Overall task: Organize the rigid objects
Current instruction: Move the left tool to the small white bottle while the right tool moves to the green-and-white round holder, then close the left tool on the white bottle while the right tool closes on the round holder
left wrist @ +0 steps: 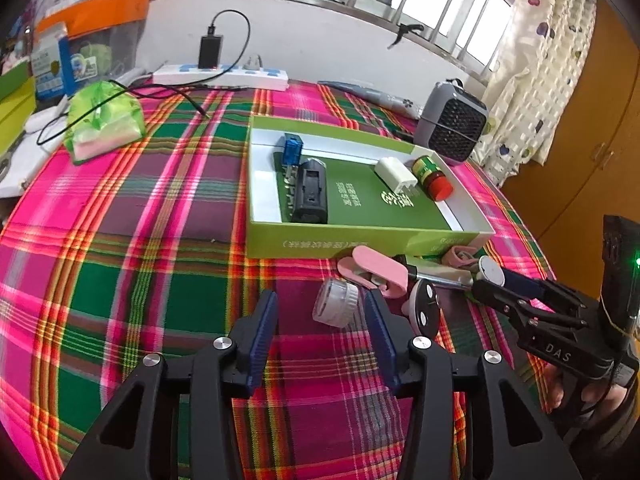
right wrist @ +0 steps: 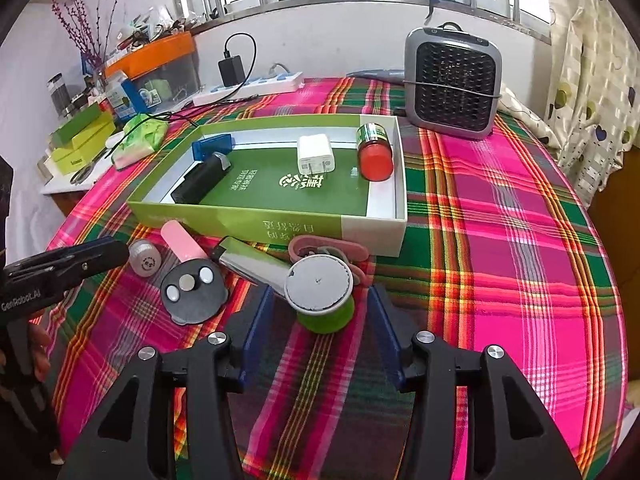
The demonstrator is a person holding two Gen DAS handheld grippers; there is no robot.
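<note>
A shallow green box (left wrist: 360,238) (right wrist: 240,220) lies on the plaid cloth. In it are a black cylinder (left wrist: 310,192), a blue part (left wrist: 291,148), a white plug (right wrist: 315,156) and a red-capped bottle (right wrist: 374,152). My left gripper (left wrist: 321,295) is open around a small clear jar (left wrist: 334,304) lying on its side; the pads do not press it. My right gripper (right wrist: 320,289) is open around an upright green spool (right wrist: 322,296) with a grey top, with gaps on both sides. Each gripper shows in the other's view: the right gripper (left wrist: 496,280) and the left gripper (right wrist: 108,254).
In front of the box lie a pink clip (right wrist: 182,246), a silver bar (right wrist: 252,262), a black disc with studs (right wrist: 192,290) and pink loops (right wrist: 332,250). A grey heater (right wrist: 452,84) stands at the back right, a power strip (left wrist: 220,74) and a green pouch (left wrist: 104,122) at the back left.
</note>
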